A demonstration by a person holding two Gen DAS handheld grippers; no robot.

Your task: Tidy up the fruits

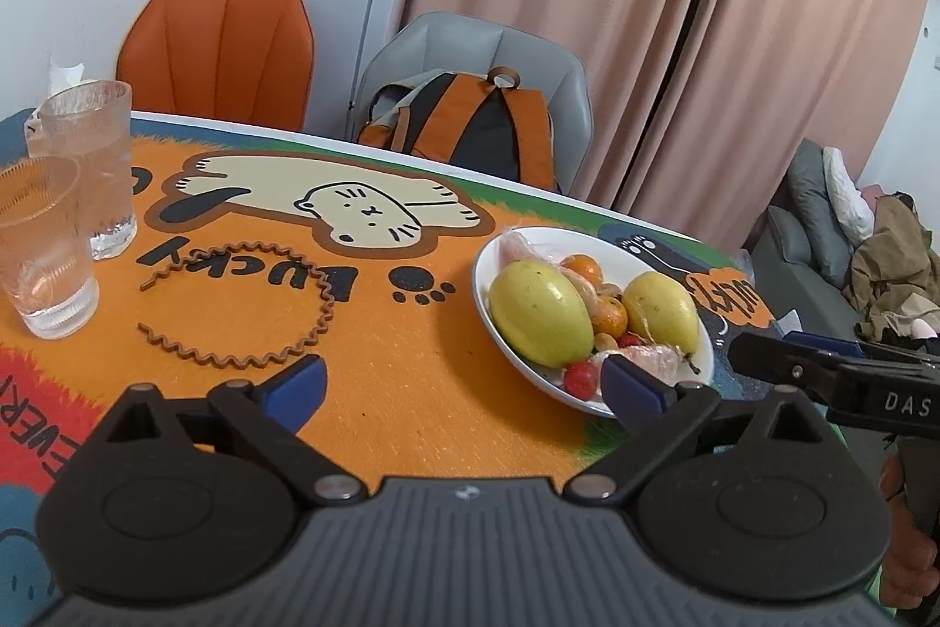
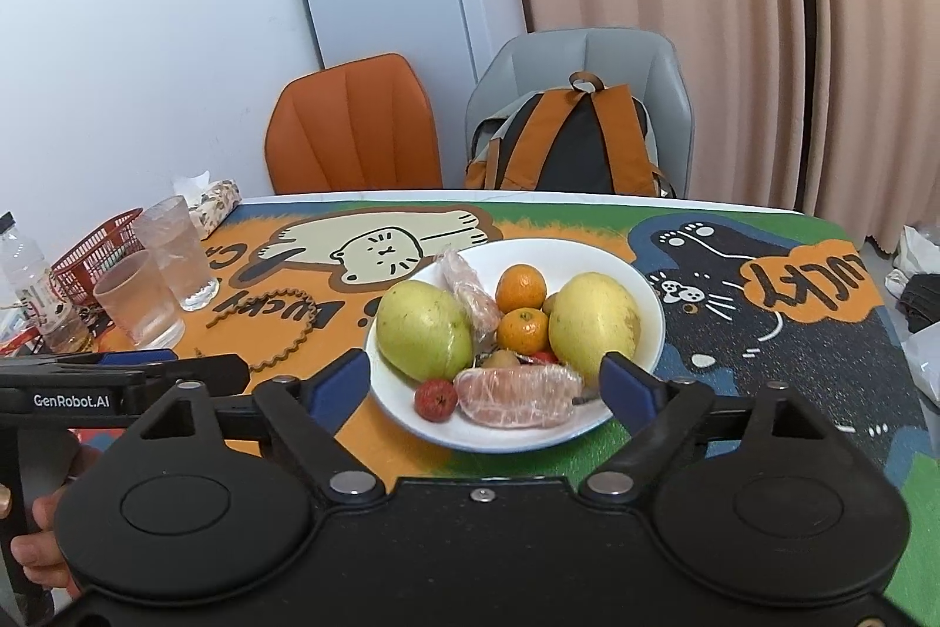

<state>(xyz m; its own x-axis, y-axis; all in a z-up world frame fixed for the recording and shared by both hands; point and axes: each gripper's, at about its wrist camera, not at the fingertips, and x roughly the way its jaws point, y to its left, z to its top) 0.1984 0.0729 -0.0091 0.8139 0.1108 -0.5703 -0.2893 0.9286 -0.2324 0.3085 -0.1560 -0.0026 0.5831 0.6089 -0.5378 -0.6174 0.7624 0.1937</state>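
A white bowl [image 2: 640, 286] of fruit sits on the cat-print table mat; it also shows in the left wrist view [image 1: 487, 268]. It holds two yellow-green mangoes [image 2: 423, 330] [image 2: 593, 321], two oranges [image 2: 521, 287], a red lychee-like fruit [image 2: 436, 399] and plastic-wrapped pomelo pieces [image 2: 517, 395]. My right gripper [image 2: 484, 386] is open and empty, just in front of the bowl. My left gripper [image 1: 464, 386] is open and empty, above the mat left of the bowl.
Two glasses [image 1: 41, 245] [image 1: 97, 157] and a brown wavy ring trivet [image 1: 247, 309] lie on the mat's left. A red basket [image 2: 94, 251], bottle [image 2: 29, 274] and tissue box [image 2: 217, 201] are at far left. Orange [image 2: 352, 127] and grey [image 2: 587, 57] chairs stand behind, with a backpack [image 2: 576, 145].
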